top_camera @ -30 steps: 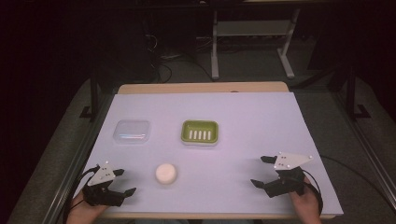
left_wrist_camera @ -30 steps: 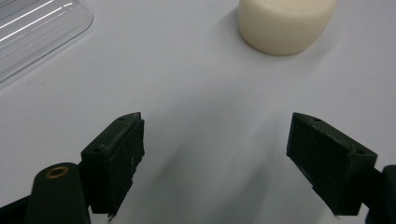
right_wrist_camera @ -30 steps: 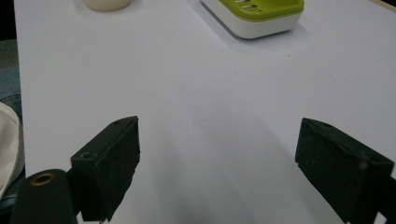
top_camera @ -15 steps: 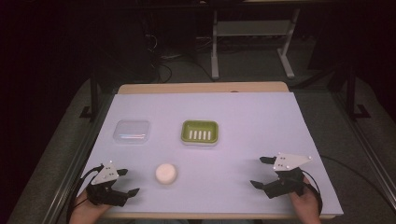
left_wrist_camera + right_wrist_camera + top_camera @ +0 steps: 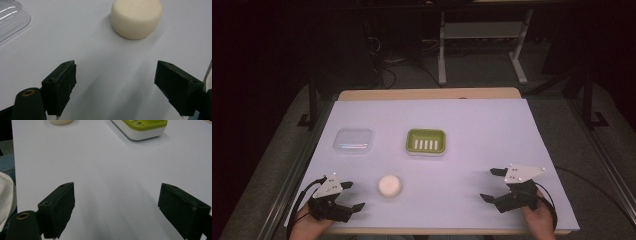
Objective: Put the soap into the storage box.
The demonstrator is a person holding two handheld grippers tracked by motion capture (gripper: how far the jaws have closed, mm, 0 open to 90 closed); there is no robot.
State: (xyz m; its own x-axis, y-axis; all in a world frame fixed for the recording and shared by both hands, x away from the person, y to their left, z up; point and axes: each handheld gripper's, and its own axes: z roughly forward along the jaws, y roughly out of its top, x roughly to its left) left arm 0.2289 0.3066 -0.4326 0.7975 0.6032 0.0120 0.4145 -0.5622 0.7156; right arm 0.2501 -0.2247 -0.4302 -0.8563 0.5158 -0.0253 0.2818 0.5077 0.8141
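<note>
High view first: the left gripper (image 5: pixel 351 196) sits just left of the soap (image 5: pixel 389 185), a round cream bar lying on the white table cover (image 5: pixel 482 130). Its jaws are spread wide and grip nothing, and they point toward the soap without touching it. The person's left hand (image 5: pixel 307 220) wraps the handle below and left of the soap, at the table's near edge. Well to the right of the soap, the right gripper (image 5: pixel 492 185) also stands wide open and empty, held by the right hand (image 5: pixel 539 215). Beyond the soap lie a green soap dish (image 5: pixel 426 141) and, to its left, a clear plastic lid (image 5: pixel 353 140).

Left gripper view: both black jaws stand far apart over bare cover, with the soap (image 5: pixel 136 18) ahead of them and clear of both. A corner of the lid (image 5: pixel 11 20) shows left of the soap.

Right gripper view: the jaws are again wide apart with nothing between them. The soap's lower edge (image 5: pixel 61 122) shows far off, the dish (image 5: pixel 141 127) to its right.
</note>
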